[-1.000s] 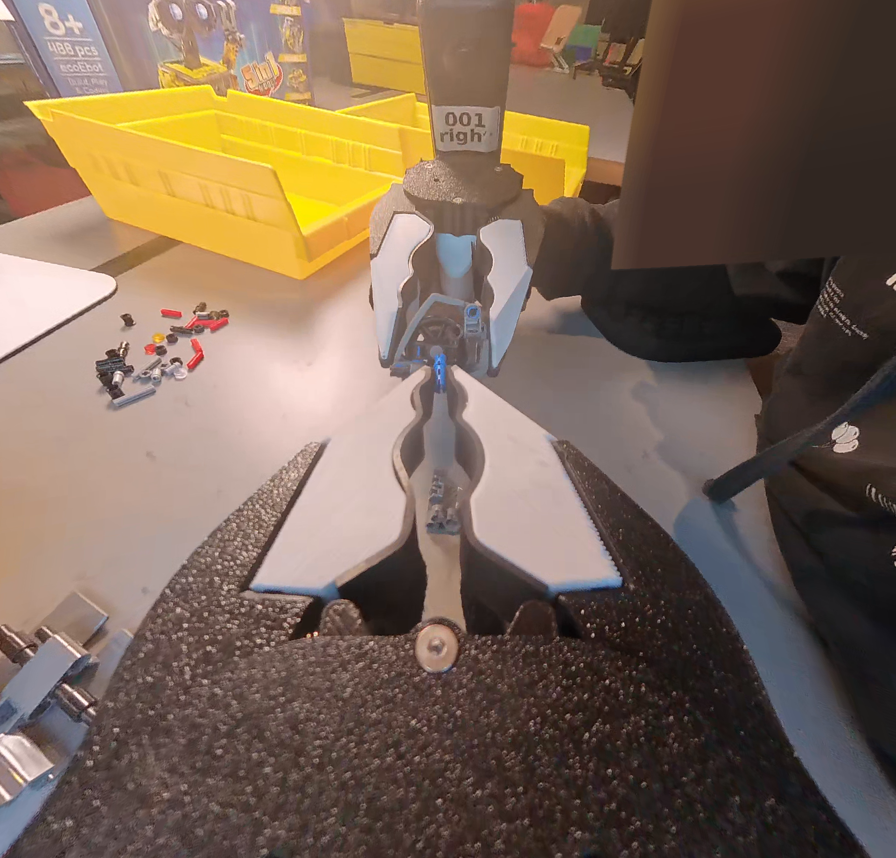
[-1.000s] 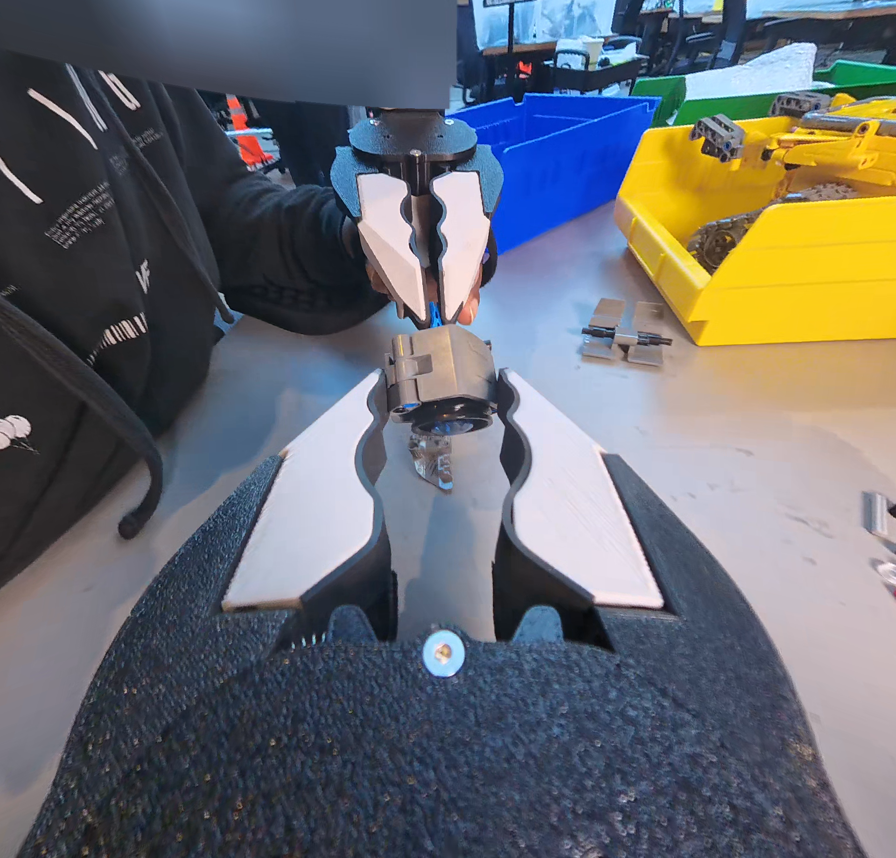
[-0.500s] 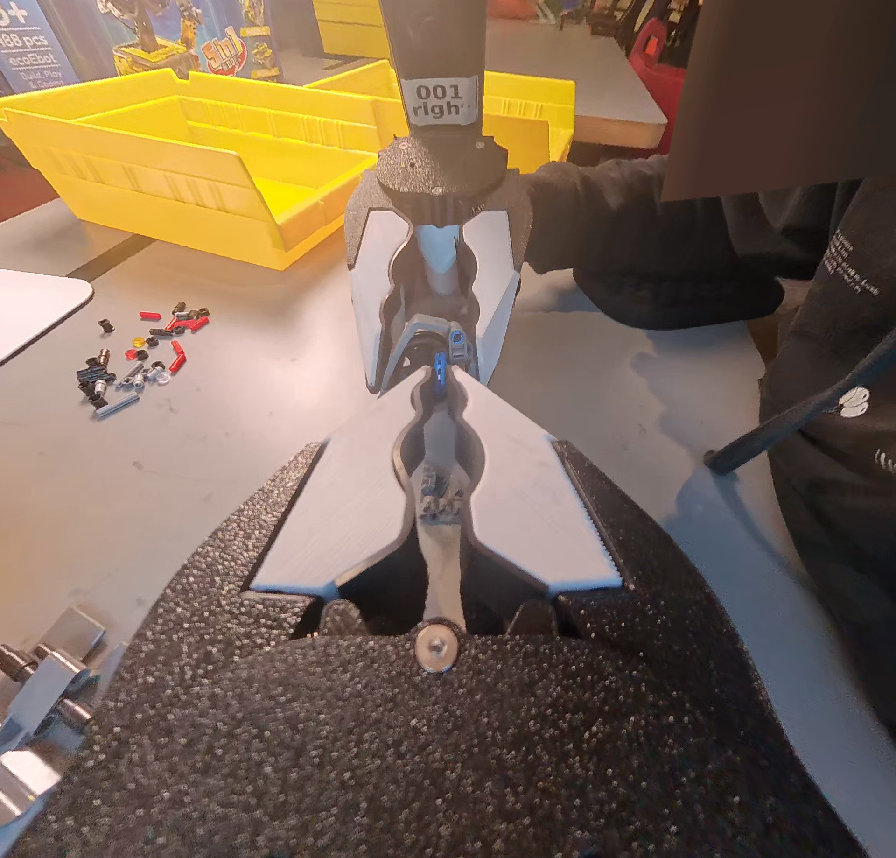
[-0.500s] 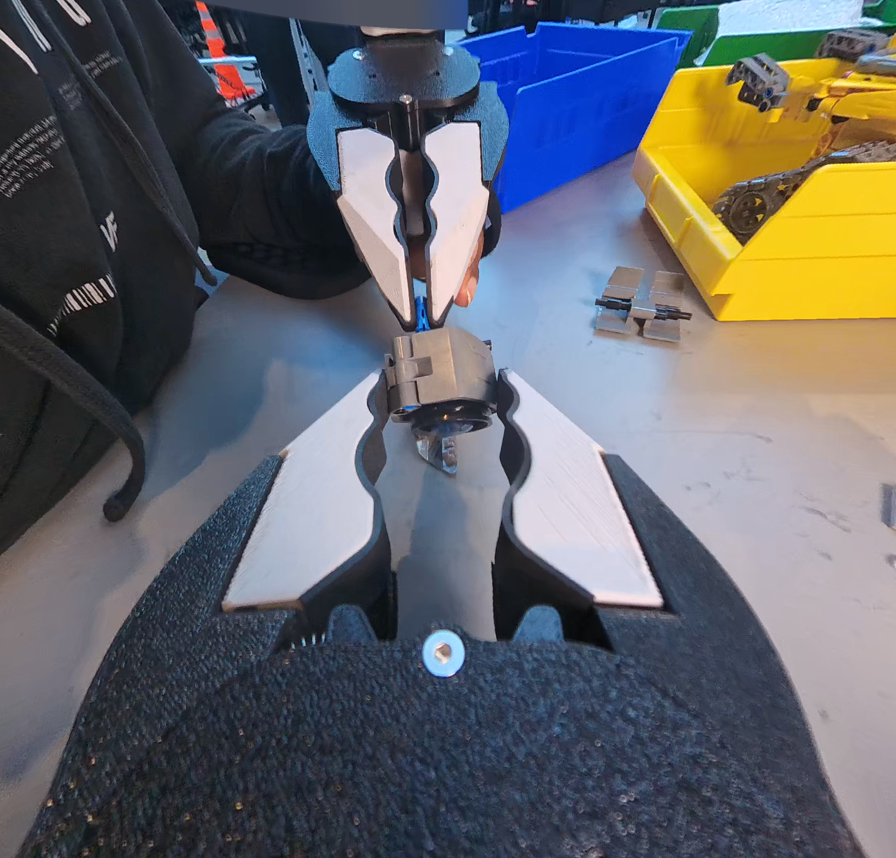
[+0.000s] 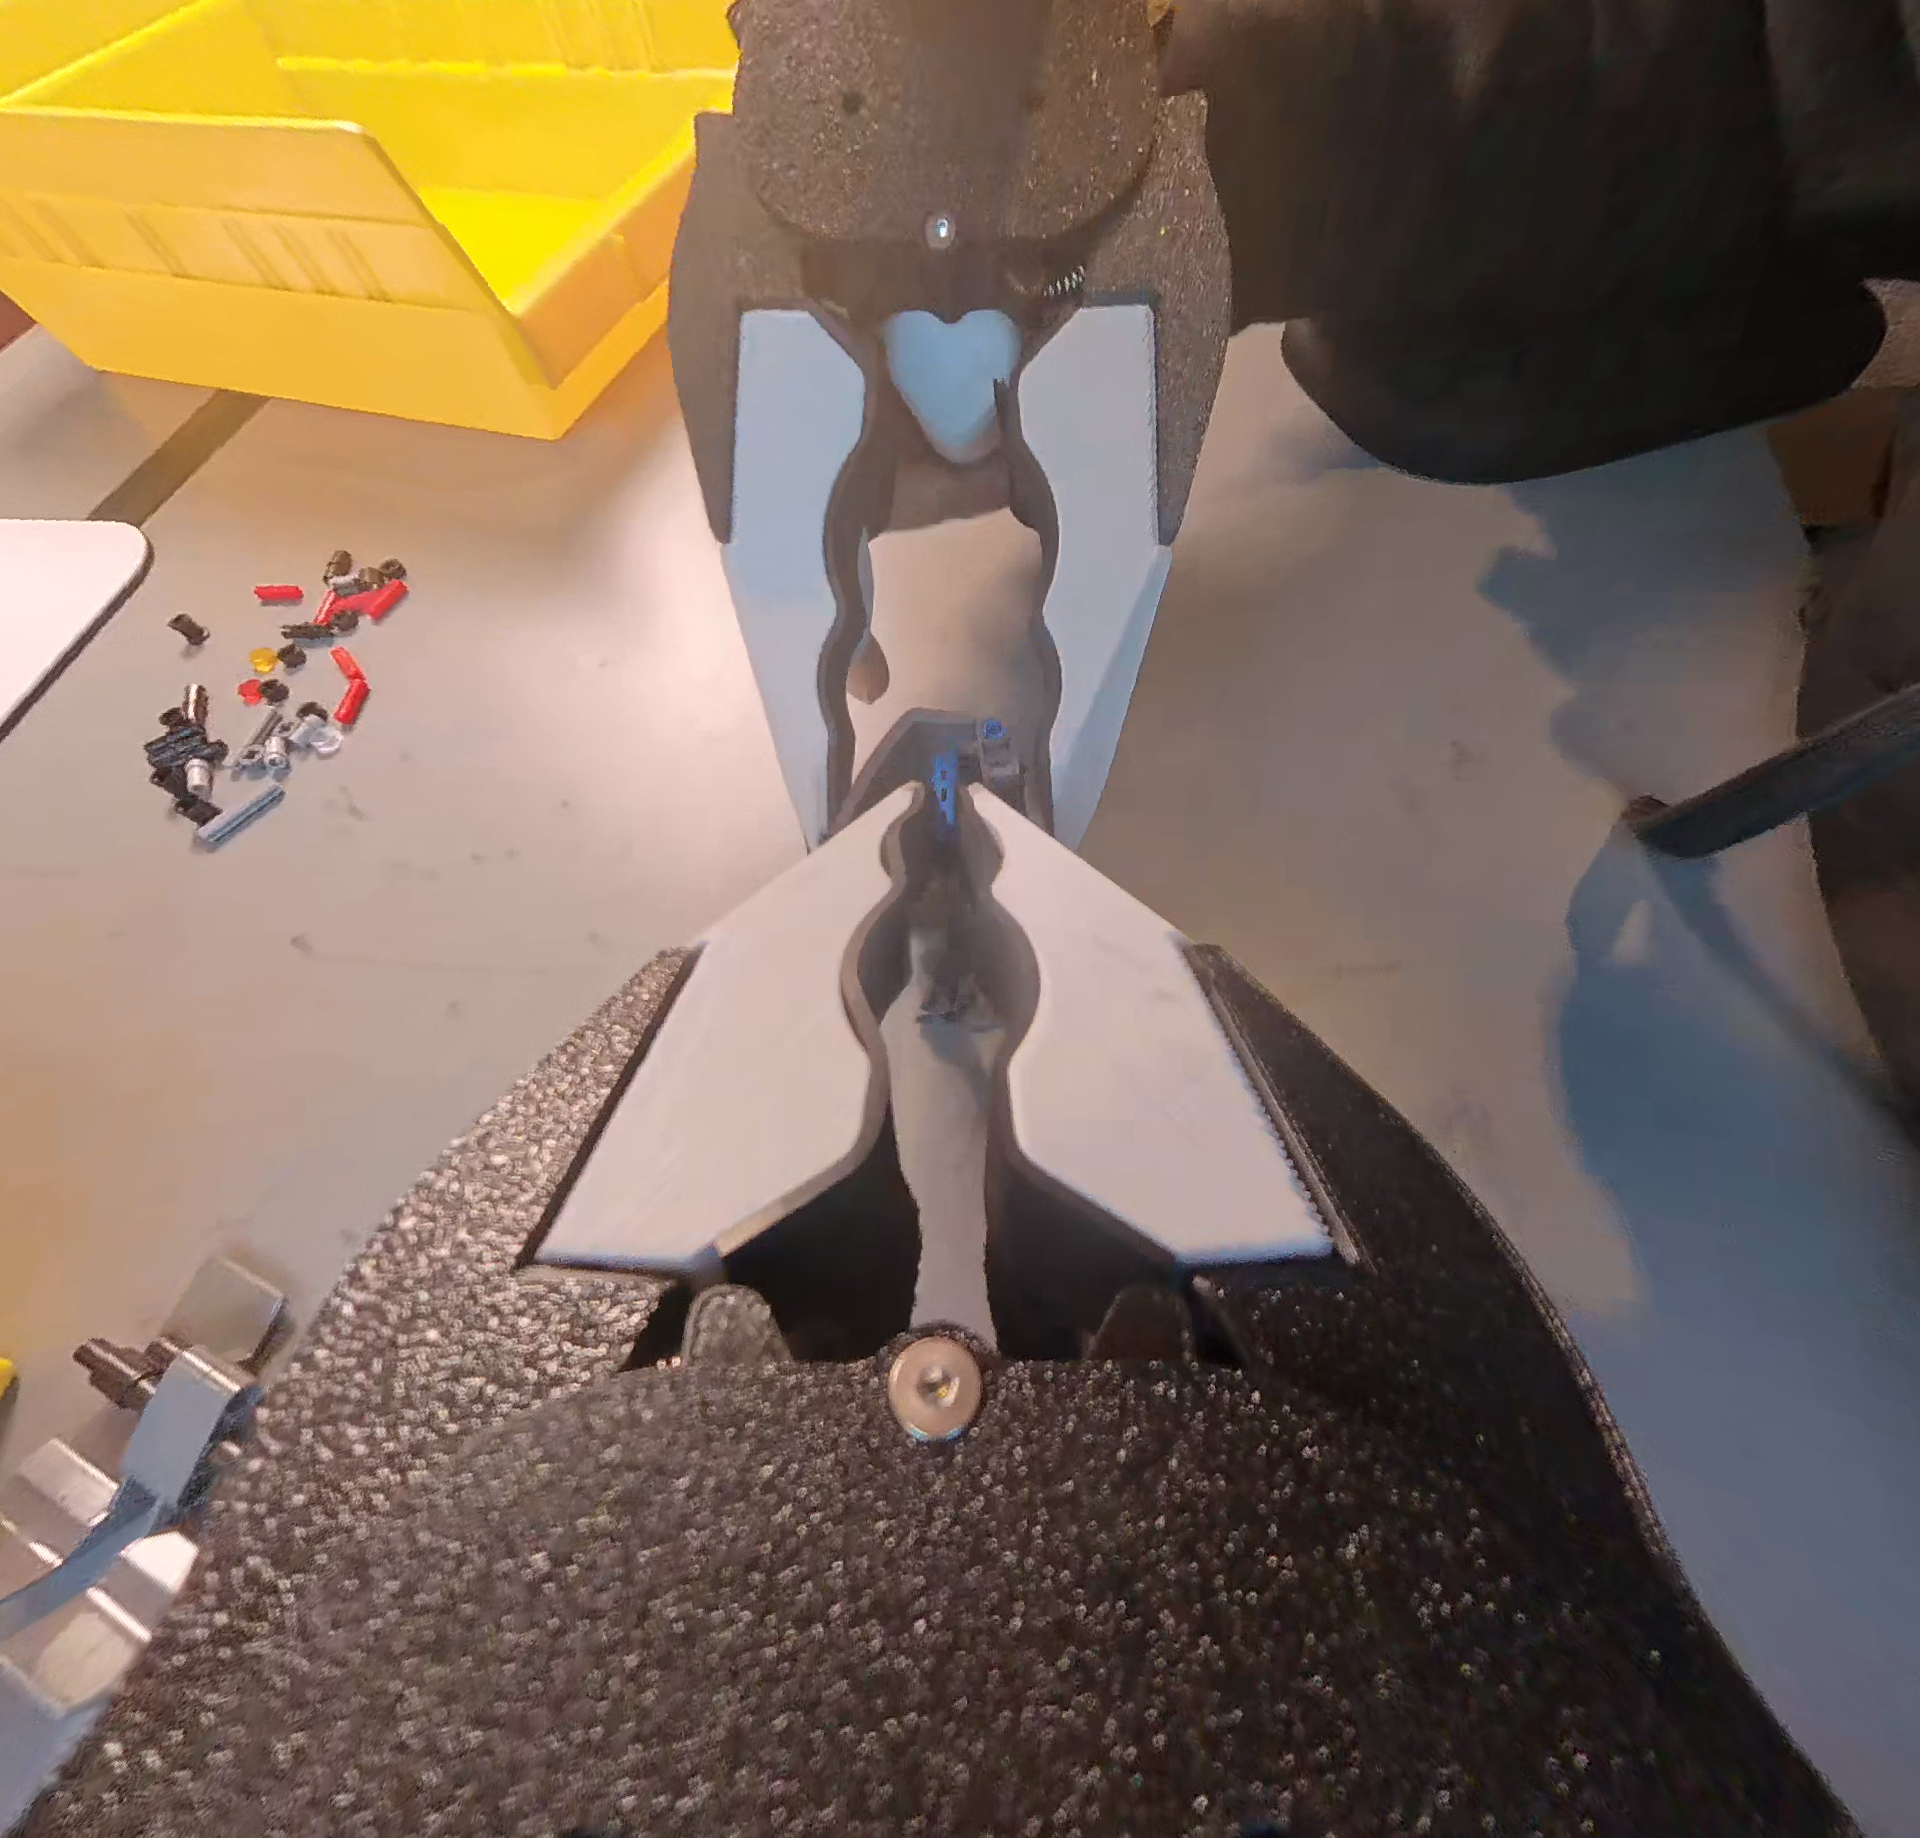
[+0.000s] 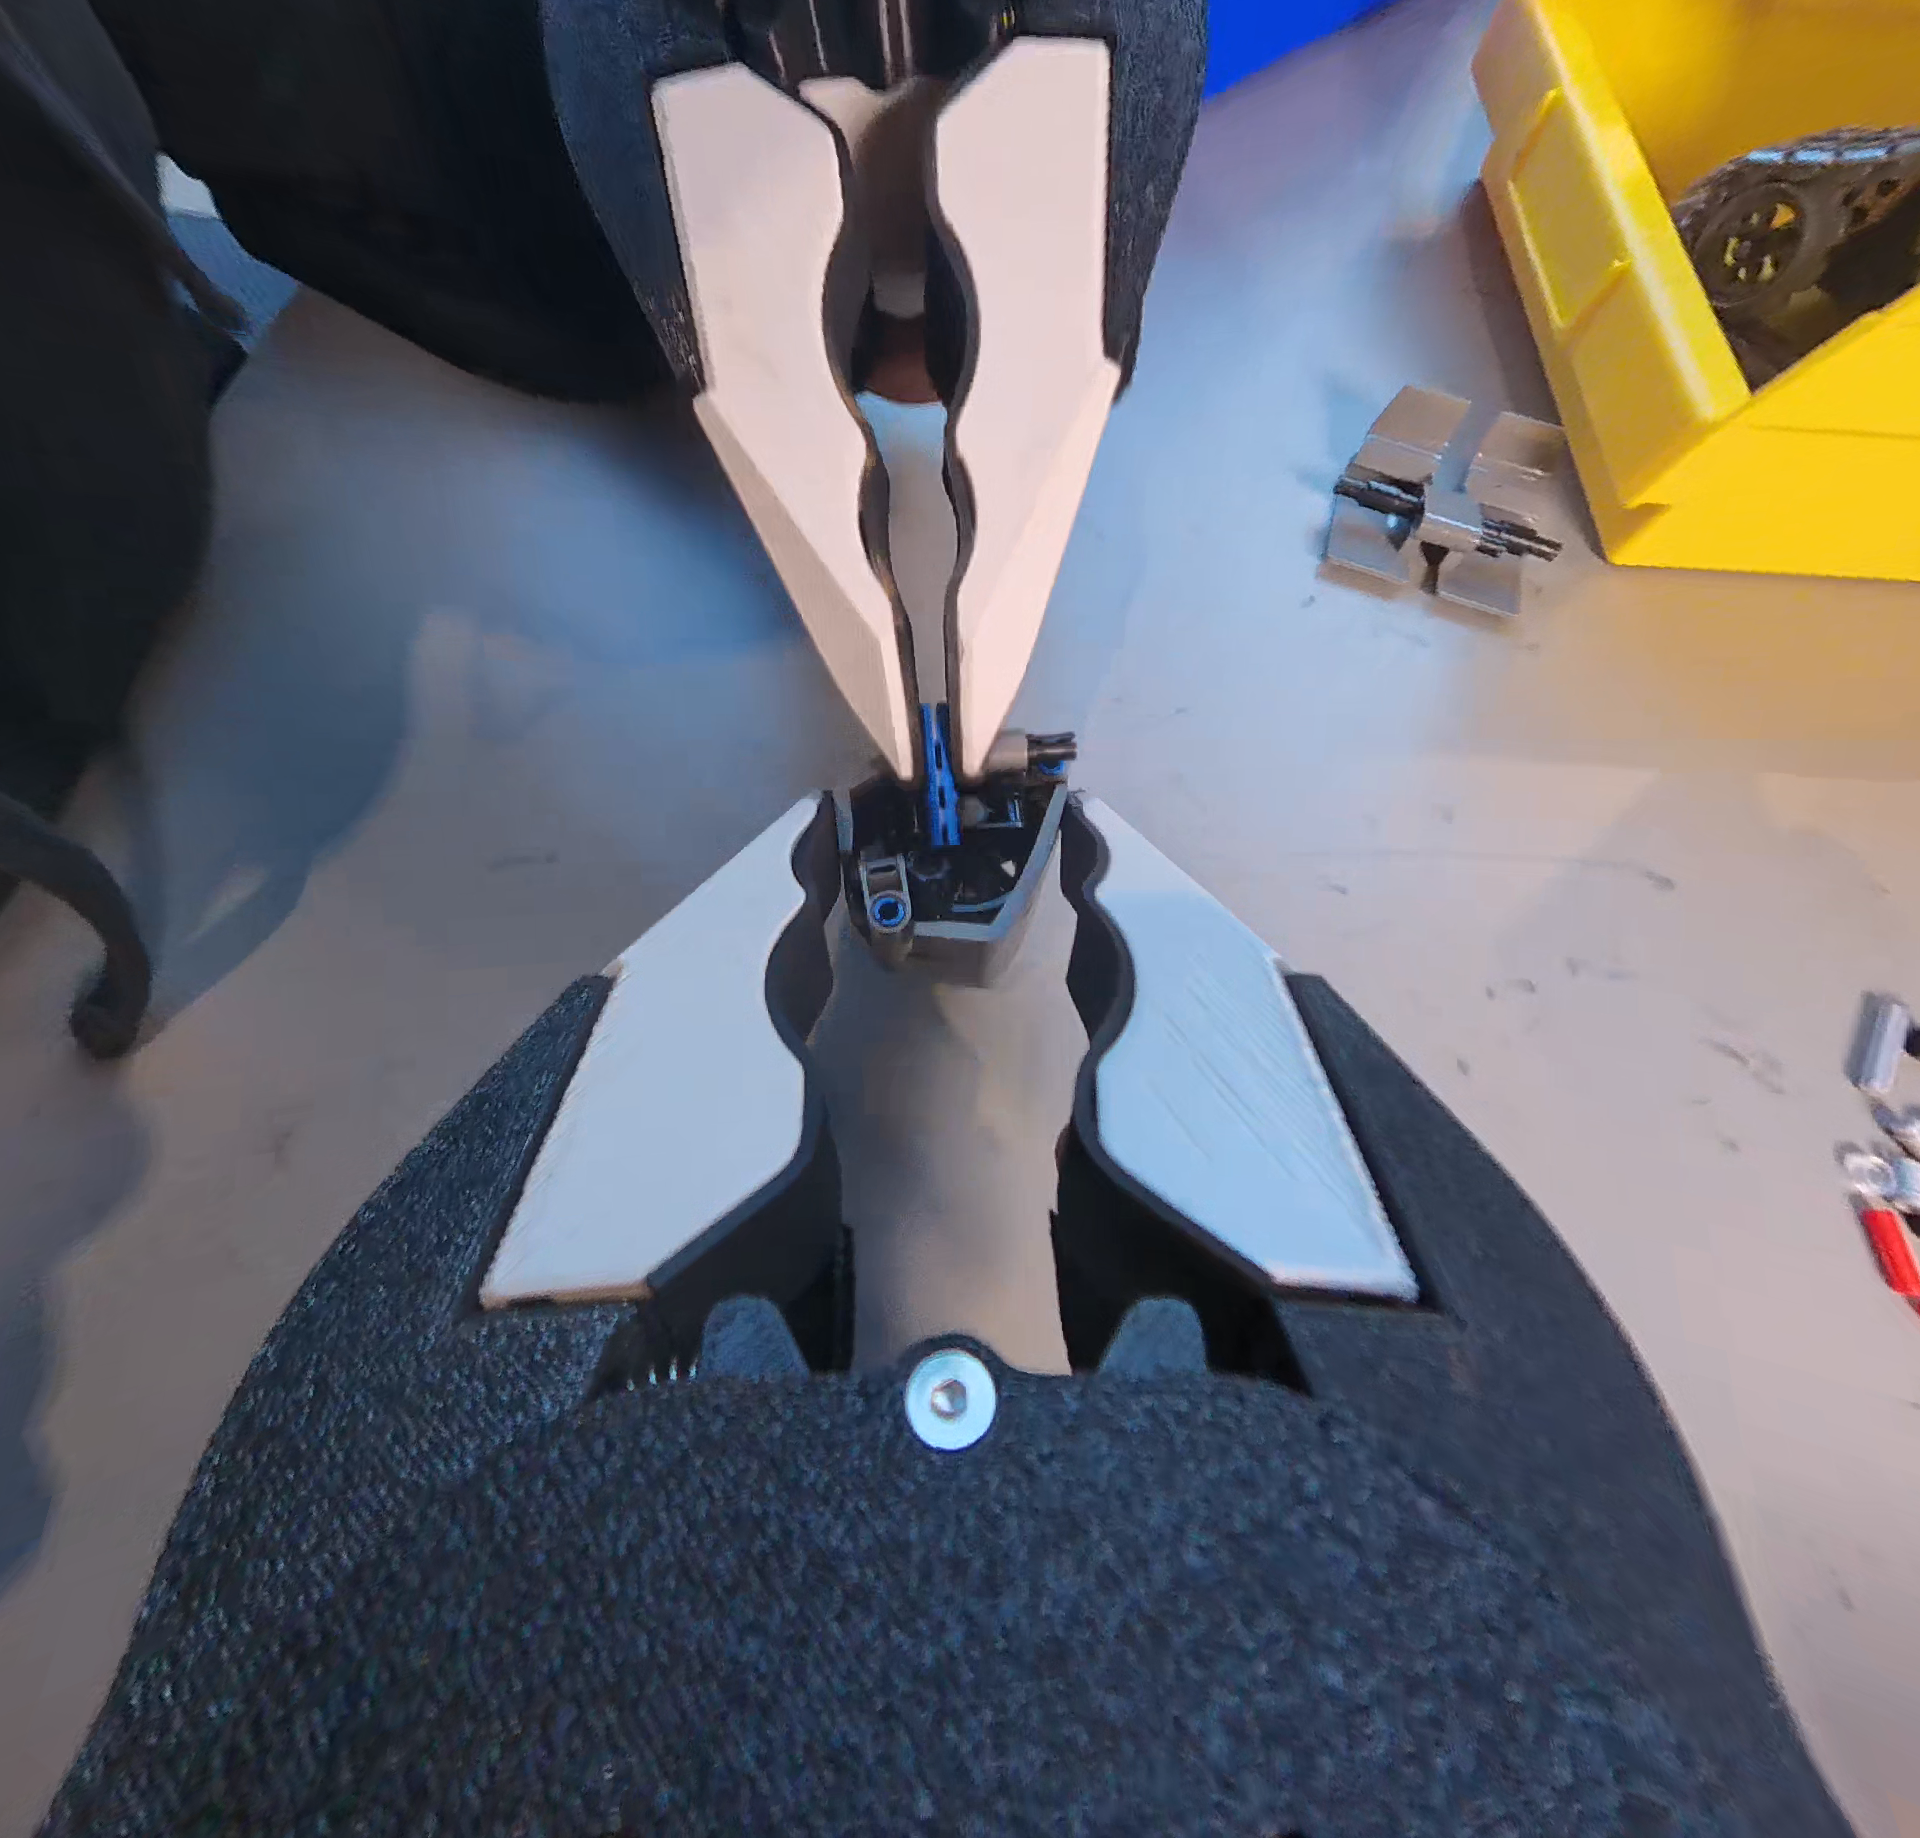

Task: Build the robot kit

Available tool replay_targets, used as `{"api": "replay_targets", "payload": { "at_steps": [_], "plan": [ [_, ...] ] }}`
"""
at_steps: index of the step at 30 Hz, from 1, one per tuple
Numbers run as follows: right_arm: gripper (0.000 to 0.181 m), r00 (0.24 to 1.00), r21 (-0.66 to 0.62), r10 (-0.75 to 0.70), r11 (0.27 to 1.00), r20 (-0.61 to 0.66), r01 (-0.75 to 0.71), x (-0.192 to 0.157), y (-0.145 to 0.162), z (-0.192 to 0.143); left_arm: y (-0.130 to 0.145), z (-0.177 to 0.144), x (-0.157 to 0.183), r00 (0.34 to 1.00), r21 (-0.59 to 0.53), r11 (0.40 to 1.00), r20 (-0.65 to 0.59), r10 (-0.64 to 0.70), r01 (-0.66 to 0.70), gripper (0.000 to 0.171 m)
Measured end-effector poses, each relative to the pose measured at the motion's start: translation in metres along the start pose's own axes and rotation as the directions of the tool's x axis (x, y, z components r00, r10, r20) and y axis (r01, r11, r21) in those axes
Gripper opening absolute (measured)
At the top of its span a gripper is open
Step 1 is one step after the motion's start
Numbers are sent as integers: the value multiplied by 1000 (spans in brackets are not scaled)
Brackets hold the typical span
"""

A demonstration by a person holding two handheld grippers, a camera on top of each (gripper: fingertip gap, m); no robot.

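My right gripper (image 6: 948,820) is shut on a small grey and black brick-built assembly (image 6: 997,921) with blue pins, held just above the grey table (image 6: 1455,905). My left gripper (image 6: 940,752) comes in from the far side, shut on a thin blue beam (image 6: 938,791) whose lower end reaches into the assembly's open top. In the left wrist view, my left gripper (image 5: 941,801) pinches the blue beam (image 5: 943,786) at its tips. The right gripper (image 5: 945,824) faces it, with the assembly (image 5: 1003,765) between its fingers. The assembly's underside is hidden.
Yellow bins (image 5: 312,178) stand at the back. A scatter of small red, black and grey parts (image 5: 281,687) and a metal block (image 5: 135,1425) lie to the left. Another yellow bin (image 6: 1662,386) holds tracked wheels (image 6: 1818,219). A metal clamp (image 6: 1444,510) lies nearby. A person's dark sleeve (image 5: 1507,178) is close. My left and right fingertips are right by each other.
The two grippers have closed in on each other and tipped downward. The assembly has turned in the right gripper so its open side faces up. The blue beam now reaches into it.
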State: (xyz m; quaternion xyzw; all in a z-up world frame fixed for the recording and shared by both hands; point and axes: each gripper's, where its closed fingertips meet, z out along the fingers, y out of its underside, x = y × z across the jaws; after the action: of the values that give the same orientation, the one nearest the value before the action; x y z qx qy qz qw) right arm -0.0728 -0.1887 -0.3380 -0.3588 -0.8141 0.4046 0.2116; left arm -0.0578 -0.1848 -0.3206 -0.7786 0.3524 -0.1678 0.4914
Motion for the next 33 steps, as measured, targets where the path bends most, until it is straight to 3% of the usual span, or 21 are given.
{"api": "replay_targets", "payload": {
  "at_steps": [5,14,16,19,22,26,30,33],
  "plan": [
    [42,999,-87,-22,996,-47,18,7,16,-2,5,3,0,1000,-24,1000,7,7,-7,3],
    [43,997,-99,30,994,-74,-37,14,37,-13,-1,1,-7,999,24,999,29,-46,45,3],
    [52,995,-130,4,991,-96,-17,17,41,-16,-2,2,-6,998,36,997,18,-68,67,3],
    [53,992,-43,-26,999,-121,21,16,16,-31,-4,1,-6,993,61,992,-7,-114,114,3],
    [36,987,61,-100,992,-126,108,3,-20,-41,-12,-2,-3,984,110,979,-59,-168,173,3],
    [9,958,-9,-207,978,-196,210,-2,-23,-33,-23,-7,3,975,166,964,-116,-188,206,3],
    [4,955,38,-182,980,-235,196,-3,-30,-36,-31,-11,4,969,211,949,-135,-209,234,3],
    [4,959,132,-49,987,-280,89,2,-36,-38,-41,-16,-2,957,288,915,-139,-253,283,3]
  ]
}}
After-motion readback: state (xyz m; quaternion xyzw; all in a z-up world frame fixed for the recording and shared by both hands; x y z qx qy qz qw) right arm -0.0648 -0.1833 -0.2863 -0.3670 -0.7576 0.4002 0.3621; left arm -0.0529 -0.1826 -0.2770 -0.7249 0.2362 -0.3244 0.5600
